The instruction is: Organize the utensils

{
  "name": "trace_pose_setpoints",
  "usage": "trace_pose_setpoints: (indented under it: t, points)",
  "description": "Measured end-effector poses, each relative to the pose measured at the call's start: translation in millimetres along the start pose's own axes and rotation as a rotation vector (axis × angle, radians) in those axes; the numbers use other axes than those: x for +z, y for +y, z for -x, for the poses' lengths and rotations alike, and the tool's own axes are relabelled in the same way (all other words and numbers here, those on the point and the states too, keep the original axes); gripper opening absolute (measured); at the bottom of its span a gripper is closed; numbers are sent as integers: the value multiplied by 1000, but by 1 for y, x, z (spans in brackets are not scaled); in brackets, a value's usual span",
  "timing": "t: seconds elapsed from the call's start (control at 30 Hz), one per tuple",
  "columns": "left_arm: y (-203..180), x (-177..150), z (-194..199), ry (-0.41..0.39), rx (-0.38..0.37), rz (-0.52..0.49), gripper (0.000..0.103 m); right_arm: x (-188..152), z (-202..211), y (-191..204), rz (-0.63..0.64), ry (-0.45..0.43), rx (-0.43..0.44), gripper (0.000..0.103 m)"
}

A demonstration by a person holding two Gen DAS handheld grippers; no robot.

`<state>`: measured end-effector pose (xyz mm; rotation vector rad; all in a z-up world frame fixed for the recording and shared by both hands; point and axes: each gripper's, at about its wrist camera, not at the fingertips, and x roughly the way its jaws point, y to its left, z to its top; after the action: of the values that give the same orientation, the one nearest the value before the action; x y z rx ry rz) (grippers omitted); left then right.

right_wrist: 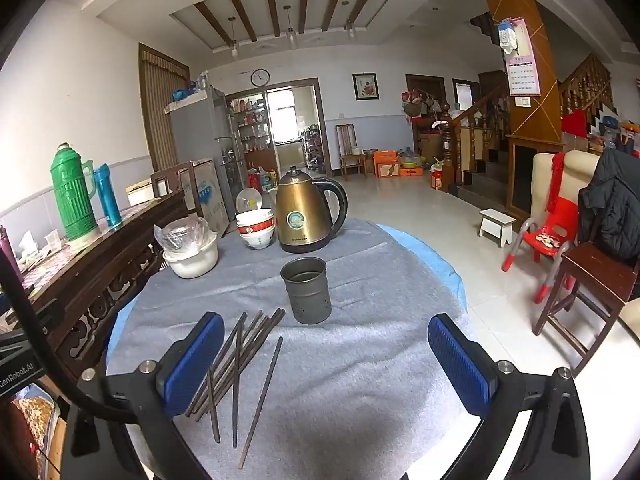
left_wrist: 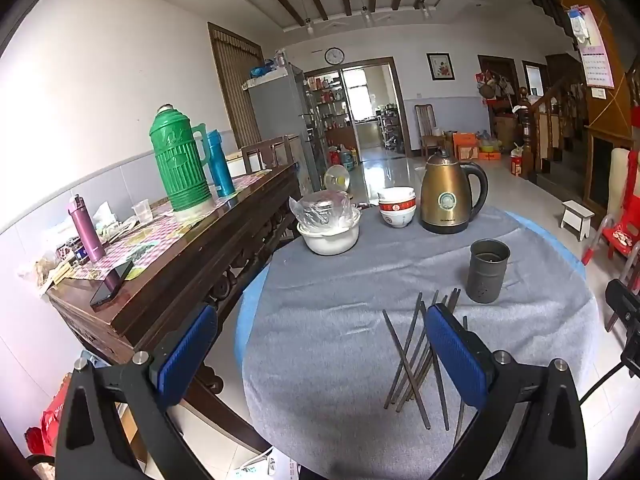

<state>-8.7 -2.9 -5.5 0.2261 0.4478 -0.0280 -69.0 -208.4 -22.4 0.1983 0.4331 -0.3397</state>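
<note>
Left gripper (left_wrist: pixel 320 356) is hovering with jaws spread wide and nothing between its blue pads (left_wrist: pixel 186 354). The loose chopsticks (left_wrist: pixel 416 356) are lying flat on the grey cloth (left_wrist: pixel 320 300) just ahead of it and toward its right-hand finger, which is partly hiding them. Their long axes are running mostly away from the gripper, fanning and crossing near the close ends. The empty metal holder (left_wrist: pixel 489 270) is standing upright beyond the far tips, slightly to the right.

Right gripper (right_wrist: pixel 326 360) is likewise gaping, gripping nothing. Here the chopsticks (right_wrist: pixel 240 364) are lying ahead and toward its left-hand finger, one stick (right_wrist: pixel 262 400) resting apart nearer the centre line. The holder (right_wrist: pixel 306 290) is standing almost straight ahead (kettle (right_wrist: pixel 304 216) and bowls (right_wrist: pixel 256 228) farther back). Judged from both views, the pile is sitting between the two grippers, neither clearly nearer; a pickup would likely call for jaws closing across a stick's length.
</note>
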Motion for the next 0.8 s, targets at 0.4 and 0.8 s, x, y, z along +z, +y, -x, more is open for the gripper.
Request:
trace_pose_setpoints:
  t: [0.4, 0.8]
  points:
    - [3, -3, -6, 11, 0, 10, 103, 3, 2, 4, 11, -4, 10, 103]
    - [3, -4, -7, 13, -3, 8, 103, 1, -1, 10, 16, 0, 10, 103]
